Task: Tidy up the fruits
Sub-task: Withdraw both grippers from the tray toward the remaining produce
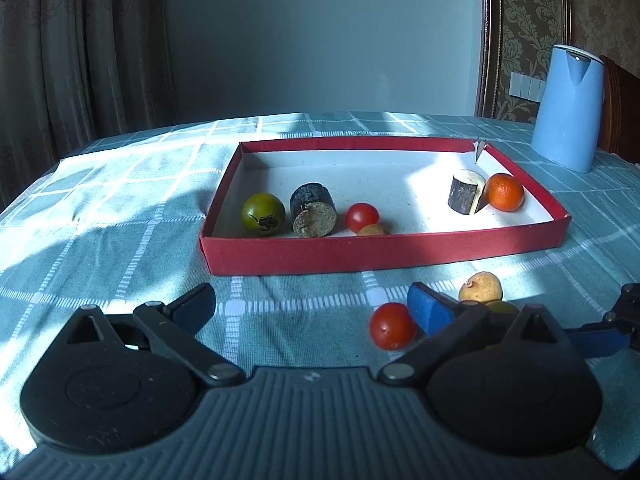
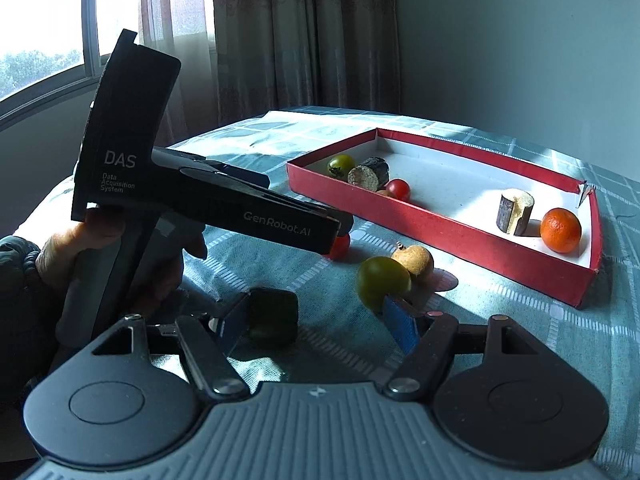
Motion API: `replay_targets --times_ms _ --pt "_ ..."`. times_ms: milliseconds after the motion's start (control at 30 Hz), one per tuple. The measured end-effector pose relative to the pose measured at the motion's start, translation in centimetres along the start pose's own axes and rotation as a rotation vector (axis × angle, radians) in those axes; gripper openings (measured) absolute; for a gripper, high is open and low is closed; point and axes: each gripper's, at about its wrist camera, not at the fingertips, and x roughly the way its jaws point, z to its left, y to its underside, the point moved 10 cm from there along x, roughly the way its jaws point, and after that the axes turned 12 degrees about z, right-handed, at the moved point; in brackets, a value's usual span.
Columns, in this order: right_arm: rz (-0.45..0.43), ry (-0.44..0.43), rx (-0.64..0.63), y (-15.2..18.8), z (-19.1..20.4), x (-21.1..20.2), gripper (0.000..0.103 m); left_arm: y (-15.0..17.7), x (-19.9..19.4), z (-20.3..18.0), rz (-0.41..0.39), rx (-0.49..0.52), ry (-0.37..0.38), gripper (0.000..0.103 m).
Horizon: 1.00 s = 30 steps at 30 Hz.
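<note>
A red tray (image 1: pixel 380 250) (image 2: pixel 440 222) holds a green tomato (image 1: pixel 263 214), a dark cut cylinder (image 1: pixel 312 210), a red tomato (image 1: pixel 362 217), a tan fruit (image 1: pixel 372 231), a second cut piece (image 1: pixel 466 192) and an orange (image 1: pixel 505 192). On the cloth in front of it lie a red cherry tomato (image 1: pixel 392 326) (image 2: pixel 340 246), a tan fruit (image 1: pixel 480 287) (image 2: pixel 414 260) and a green tomato (image 2: pixel 380 284). My left gripper (image 1: pixel 312 308) (image 2: pixel 340 226) stands wide open, the red tomato just inside its right pad. My right gripper (image 2: pixel 316 322) is open, with the green tomato at its right fingertip and a dark green block (image 2: pixel 274 316) beside its left pad.
A blue kettle (image 1: pixel 568 112) stands on the checked tablecloth (image 1: pixel 120 220) behind the tray's right corner. A hand (image 2: pixel 80 248) holds the left gripper close to the right one. Curtains and a window (image 2: pixel 40 40) lie beyond the table's far edge.
</note>
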Motion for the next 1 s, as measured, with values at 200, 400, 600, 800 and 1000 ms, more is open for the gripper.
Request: replay_targets --times_ms 200,400,600,800,1000 --pt "0.024 -0.025 -0.028 0.1 1.0 0.9 0.073 0.0 0.0 -0.5 -0.003 0.028 -0.006 0.103" --pt "0.040 -0.022 -0.046 0.0 1.7 1.8 0.064 -0.1 -0.1 -1.3 -0.011 0.064 -0.005 0.098" --pt "0.059 -0.029 -0.039 0.3 2.1 2.2 0.033 -0.1 0.0 -1.5 -0.003 0.068 -0.011 0.099" --pt "0.052 -0.004 -0.065 0.3 2.5 2.1 0.028 0.0 -1.5 -1.5 -0.066 0.097 -0.021 0.099" --pt "0.058 0.001 -0.073 0.4 2.5 2.2 0.028 0.6 -0.3 -2.5 0.005 0.143 -0.012 0.100"
